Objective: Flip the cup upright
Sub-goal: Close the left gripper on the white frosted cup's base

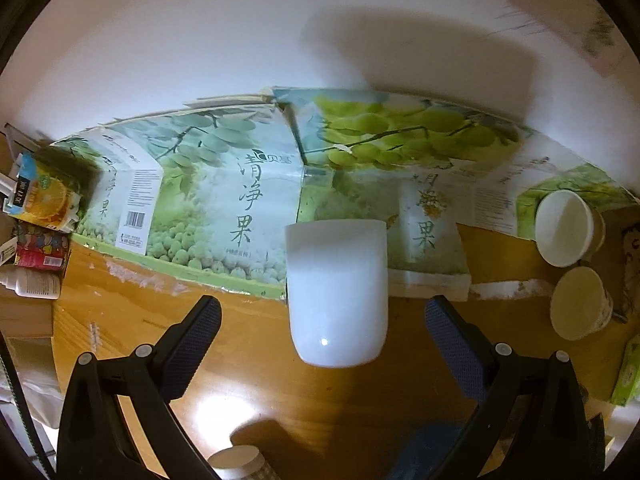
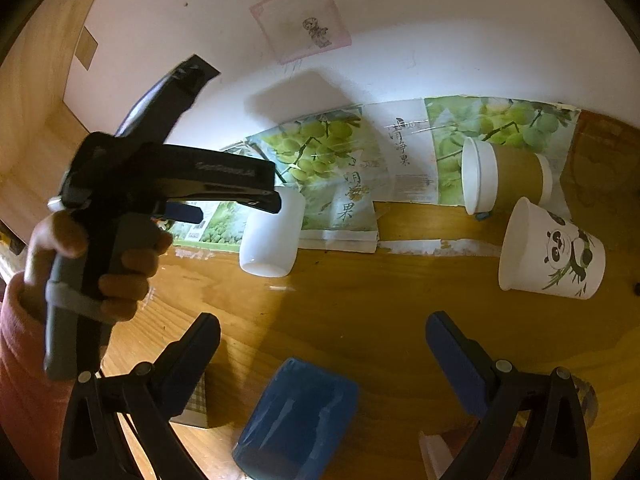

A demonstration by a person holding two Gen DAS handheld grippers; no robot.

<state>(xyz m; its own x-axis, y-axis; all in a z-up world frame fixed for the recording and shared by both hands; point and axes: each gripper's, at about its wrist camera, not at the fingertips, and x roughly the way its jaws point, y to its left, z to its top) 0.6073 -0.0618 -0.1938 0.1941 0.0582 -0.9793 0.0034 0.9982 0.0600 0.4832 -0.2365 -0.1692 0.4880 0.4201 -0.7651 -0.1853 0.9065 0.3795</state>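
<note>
Left gripper: jaws spread wide, nothing between the pads, holding nothing. White cup lies on its side on the wooden desk, straight ahead of this gripper and centred between its two fingers but beyond the tips, not touching either. Rounded closed base points back toward the gripper; mouth faces away, toward the grape-print cardboard lying flat behind it.

Ahead and to the right of the left gripper: two paper cups, both tipped over, close together, the nearer one just below the farther one.

Right gripper: jaws likewise wide apart, empty, above bare desk. A blue object sits near, low between its fingers; what it is, cannot tell.

From the right wrist view the white cup lies ahead and left, partly behind the left gripper's body. Person's left hand wraps that handle. Panda-print paper cup lies ahead to the right, a brown-sleeved cup beyond it.
</note>
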